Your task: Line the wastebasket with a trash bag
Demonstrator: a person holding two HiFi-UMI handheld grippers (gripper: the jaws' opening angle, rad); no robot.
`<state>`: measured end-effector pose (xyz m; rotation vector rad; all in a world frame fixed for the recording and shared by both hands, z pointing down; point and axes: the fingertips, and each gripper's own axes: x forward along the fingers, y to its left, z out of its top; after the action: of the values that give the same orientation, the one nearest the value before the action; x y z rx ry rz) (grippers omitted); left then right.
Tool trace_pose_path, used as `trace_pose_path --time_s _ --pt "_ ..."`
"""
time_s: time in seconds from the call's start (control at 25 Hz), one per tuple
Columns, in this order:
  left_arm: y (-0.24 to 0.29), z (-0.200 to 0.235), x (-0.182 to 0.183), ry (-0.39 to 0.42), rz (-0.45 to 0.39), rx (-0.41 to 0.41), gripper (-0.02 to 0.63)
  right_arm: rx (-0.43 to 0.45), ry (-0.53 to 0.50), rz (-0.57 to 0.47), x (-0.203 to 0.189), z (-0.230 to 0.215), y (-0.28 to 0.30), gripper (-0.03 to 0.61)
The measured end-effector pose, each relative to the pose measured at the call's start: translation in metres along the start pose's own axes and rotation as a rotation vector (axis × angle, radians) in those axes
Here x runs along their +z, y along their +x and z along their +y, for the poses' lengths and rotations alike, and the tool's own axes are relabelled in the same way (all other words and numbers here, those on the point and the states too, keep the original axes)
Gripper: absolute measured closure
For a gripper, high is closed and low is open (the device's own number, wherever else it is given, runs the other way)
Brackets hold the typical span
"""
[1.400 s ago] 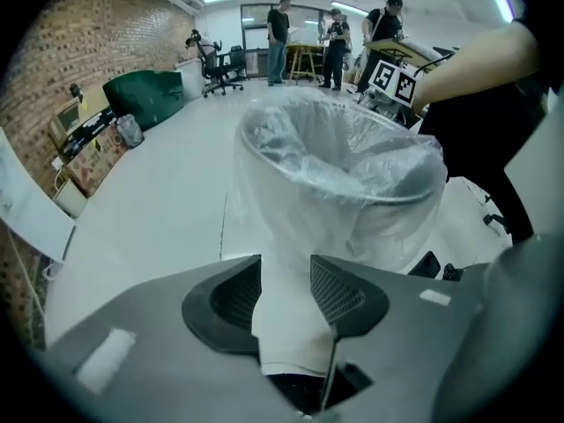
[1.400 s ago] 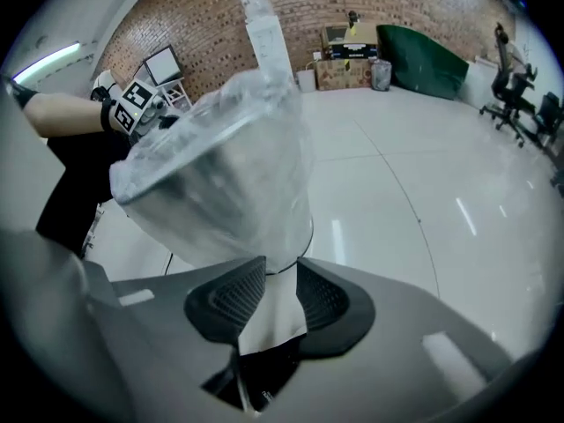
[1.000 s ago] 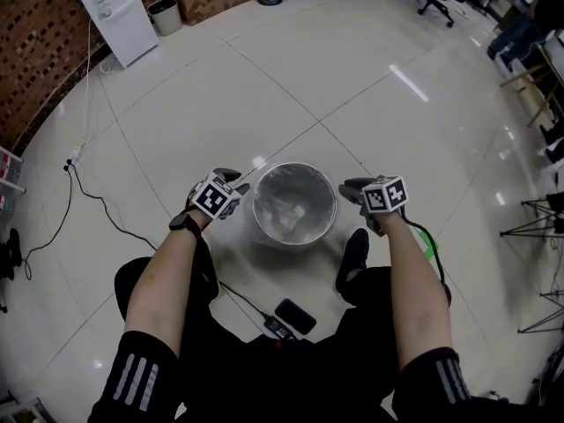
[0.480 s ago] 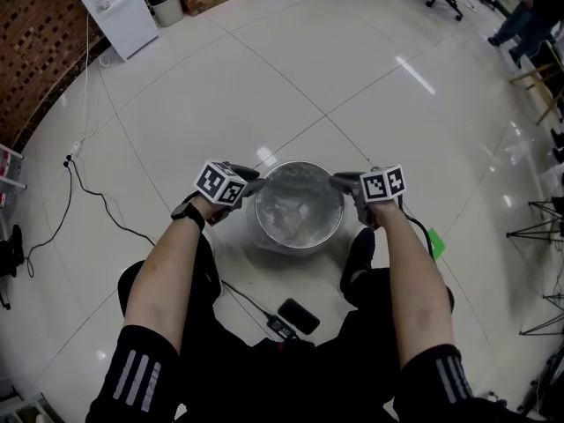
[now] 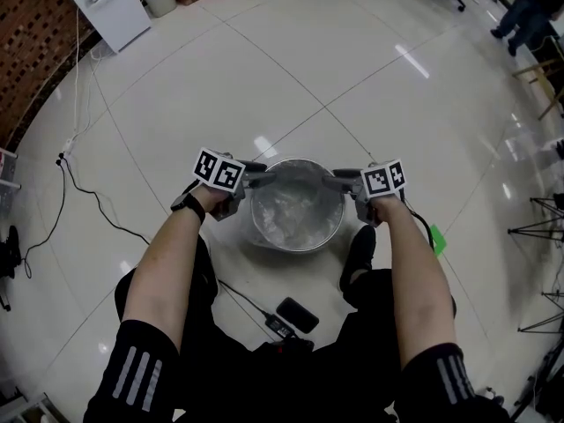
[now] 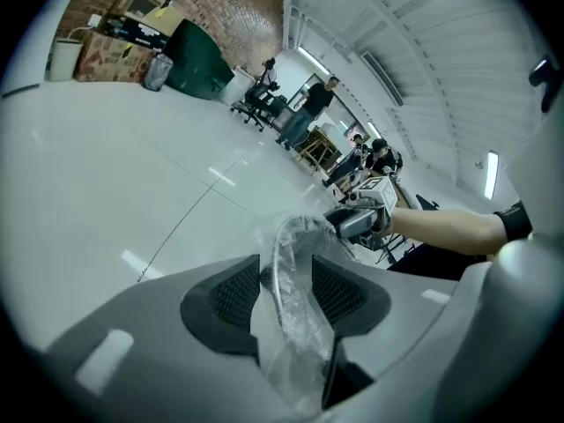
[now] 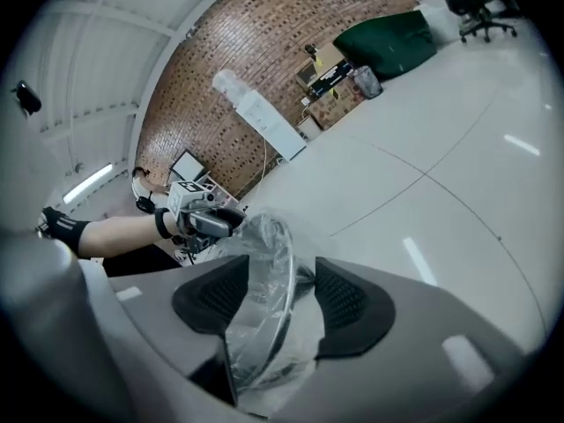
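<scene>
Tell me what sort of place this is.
Probably a large open office or lab hall: a wide, glossy tiled floor, a brick wall, an office chair and a water dispenser by the wall.

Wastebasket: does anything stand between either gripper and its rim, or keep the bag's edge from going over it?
Nothing visible does. The left gripper and right gripper each straddle the wastebasket rim, with only trash bag film between their jaws, which have just been opening.
</scene>
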<state>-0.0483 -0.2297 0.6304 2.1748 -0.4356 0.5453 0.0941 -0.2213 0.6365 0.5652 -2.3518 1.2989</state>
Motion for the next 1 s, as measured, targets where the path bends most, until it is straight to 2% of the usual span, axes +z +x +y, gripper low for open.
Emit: trace_pose_path --time_s 0.16,0.32,0.56,0.64,0.76,1.0 --pt "0.007 0.016 -0.019 -0.049 0.044 -0.022 0.434 0.042 0.049 0.028 -0.014 -0.01 0.005 0.298" --pt "0.009 0.023 -0.02 -0.163 -0.018 -0.082 0.39 0.095 0.122 -0.022 -0.014 -0.015 0.006 0.285" --pt "0.008 0.028 -0.019 -0.277 -0.107 -0.163 0.344 0.115 0.19 -0.051 -0.023 -0.025 0.013 0.257" --pt "0.006 0.03 -0.02 -0.29 -0.12 -0.168 0.328 0.117 0.191 -0.056 -0.024 -0.026 0.013 0.253" --pt "-0.002 0.033 -0.017 -0.216 -0.106 -0.119 0.33 0.098 0.141 -0.046 -0.018 -0.022 0.007 0.253" --pt "-0.041 0.021 0.022 0.036 -0.144 0.038 0.333 0.017 -0.01 -0.093 0.017 0.0 -0.031 0.253"
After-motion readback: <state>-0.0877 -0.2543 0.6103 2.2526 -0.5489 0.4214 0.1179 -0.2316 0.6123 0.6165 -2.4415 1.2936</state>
